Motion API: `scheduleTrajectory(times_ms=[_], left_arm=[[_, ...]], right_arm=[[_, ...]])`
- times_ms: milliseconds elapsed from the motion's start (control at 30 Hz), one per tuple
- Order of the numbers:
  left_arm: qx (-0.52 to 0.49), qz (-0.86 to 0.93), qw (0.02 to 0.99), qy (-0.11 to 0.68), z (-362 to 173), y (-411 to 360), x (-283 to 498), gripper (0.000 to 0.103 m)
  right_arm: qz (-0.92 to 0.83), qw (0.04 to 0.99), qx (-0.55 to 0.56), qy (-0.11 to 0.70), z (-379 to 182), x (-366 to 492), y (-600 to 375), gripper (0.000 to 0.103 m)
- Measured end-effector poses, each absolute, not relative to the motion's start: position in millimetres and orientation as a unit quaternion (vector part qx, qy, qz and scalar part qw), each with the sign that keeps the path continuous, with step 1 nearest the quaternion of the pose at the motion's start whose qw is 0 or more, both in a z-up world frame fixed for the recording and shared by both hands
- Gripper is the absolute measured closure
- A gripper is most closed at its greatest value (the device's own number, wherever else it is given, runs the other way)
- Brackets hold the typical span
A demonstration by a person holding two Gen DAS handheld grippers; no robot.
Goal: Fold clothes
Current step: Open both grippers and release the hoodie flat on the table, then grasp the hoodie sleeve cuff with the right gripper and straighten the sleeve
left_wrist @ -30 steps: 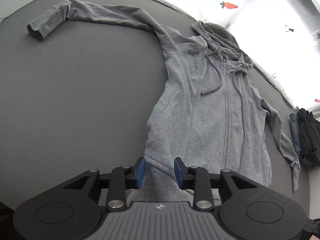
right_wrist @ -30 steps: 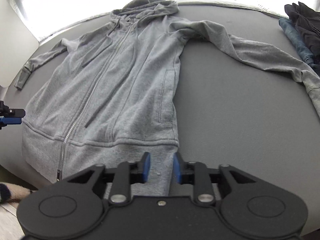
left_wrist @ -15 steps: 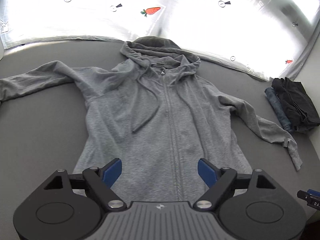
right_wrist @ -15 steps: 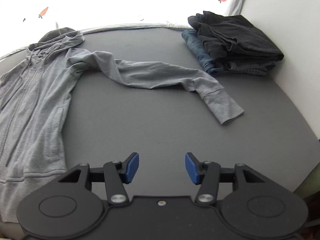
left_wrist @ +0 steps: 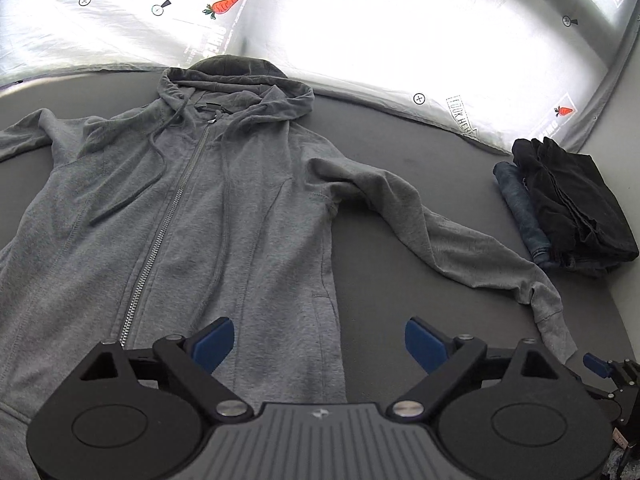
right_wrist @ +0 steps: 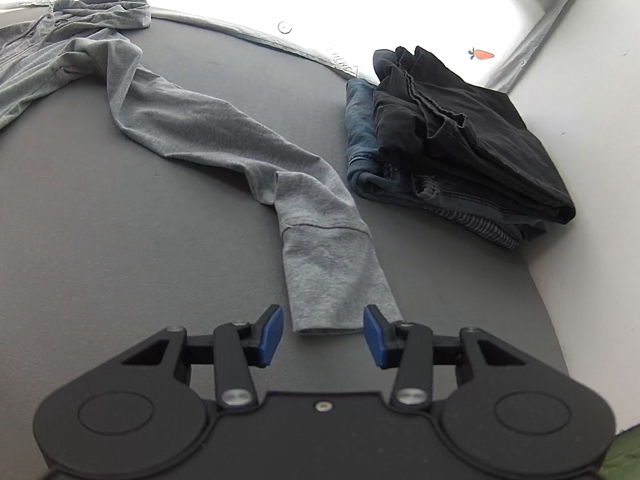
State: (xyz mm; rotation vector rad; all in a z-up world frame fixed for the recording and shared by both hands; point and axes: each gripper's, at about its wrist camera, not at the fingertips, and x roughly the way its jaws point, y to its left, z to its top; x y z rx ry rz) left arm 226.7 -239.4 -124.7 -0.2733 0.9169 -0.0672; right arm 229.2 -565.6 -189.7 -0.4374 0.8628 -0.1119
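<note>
A grey zip hoodie [left_wrist: 192, 208] lies flat and face up on the dark grey table [left_wrist: 380, 264], hood toward the far edge. Its right sleeve [left_wrist: 448, 236] stretches out toward the right. My left gripper [left_wrist: 318, 344] is open wide and empty, above the hoodie's lower right side. My right gripper [right_wrist: 322, 334] is open, its blue pads on either side of the sleeve's cuff end [right_wrist: 340, 292], not closed on it. The right gripper's tip also shows at the lower right of the left wrist view [left_wrist: 600, 364].
A stack of folded dark clothes [right_wrist: 460, 140], black on top of blue jeans, sits at the table's far right by the white wall; it also shows in the left wrist view [left_wrist: 568, 204]. A bright plastic sheet with carrot prints [left_wrist: 360, 28] runs along the far edge.
Both grippers let go of the hoodie's hem and opened. The left one swung right over the hoodie's right side. The right one moved to the right sleeve's cuff.
</note>
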Motion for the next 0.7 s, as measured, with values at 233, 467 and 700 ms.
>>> scheduleTrajectory(times_ms=[233,467,700], left_arm=[[-0.145,0.008,0.878,0.456,-127,-282,210,0.01],[-0.107,0.033,0.894,0.433,-110,-295,216,0.01],[-0.13,0.05,0.9,0.412,-96,-278,235,0.01]], right_arm=[[0.059,0.874,-0.236,0.421,-202,238,-585,0.101],[0.086,0.918,-0.041,0.385,-93,211,-630,0.101],[0.014,0.905,0.224,0.361,-32,202,-740,0.101]])
